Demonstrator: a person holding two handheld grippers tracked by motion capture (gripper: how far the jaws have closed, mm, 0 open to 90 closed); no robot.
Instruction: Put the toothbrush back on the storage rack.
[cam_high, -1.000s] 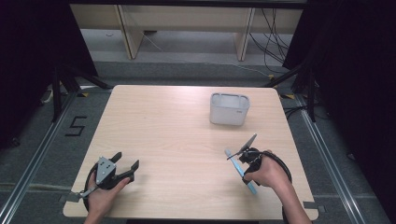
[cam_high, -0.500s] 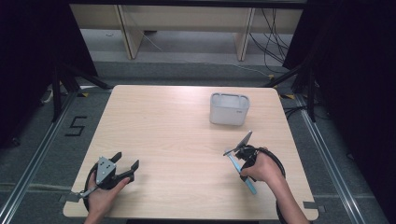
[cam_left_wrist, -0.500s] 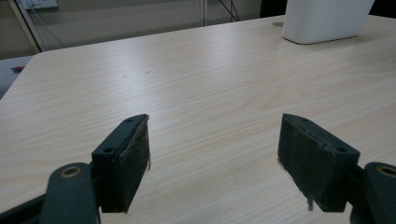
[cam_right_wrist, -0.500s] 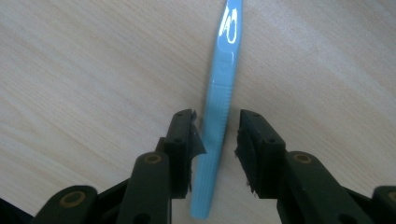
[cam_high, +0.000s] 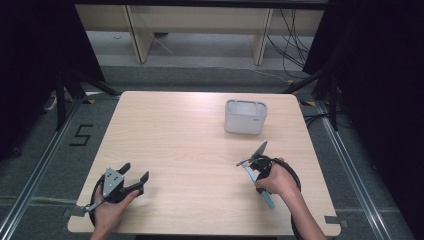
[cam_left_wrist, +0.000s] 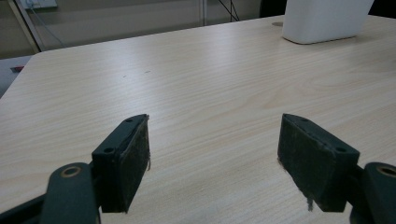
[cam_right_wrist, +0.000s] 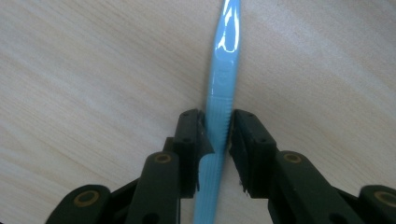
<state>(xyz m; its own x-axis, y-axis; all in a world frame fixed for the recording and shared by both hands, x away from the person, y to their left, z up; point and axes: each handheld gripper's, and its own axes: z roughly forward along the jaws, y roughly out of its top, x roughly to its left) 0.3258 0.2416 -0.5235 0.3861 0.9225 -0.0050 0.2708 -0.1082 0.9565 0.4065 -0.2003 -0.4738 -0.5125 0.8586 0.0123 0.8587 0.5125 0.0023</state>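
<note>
right gripper (cam_right_wrist: 217, 140) jaws just closing, pinching light, stiff, slick blue toothbrush (cam_right_wrist: 219, 121) mid-handle at ribbed grip | left gripper (cam_left_wrist: 215, 158) jaws spread, nothing between

On the table (cam_high: 200, 140) ahead of you, the container (cam_high: 245, 116) stands toward the far right. Your left gripper (cam_high: 131, 180) rests at the near left corner, well apart from it. Your right gripper (cam_right_wrist: 217, 135) sits near right (nearer the container), with the toothbrush (cam_right_wrist: 223, 84) lying on the tabletop between its jaws.
</note>
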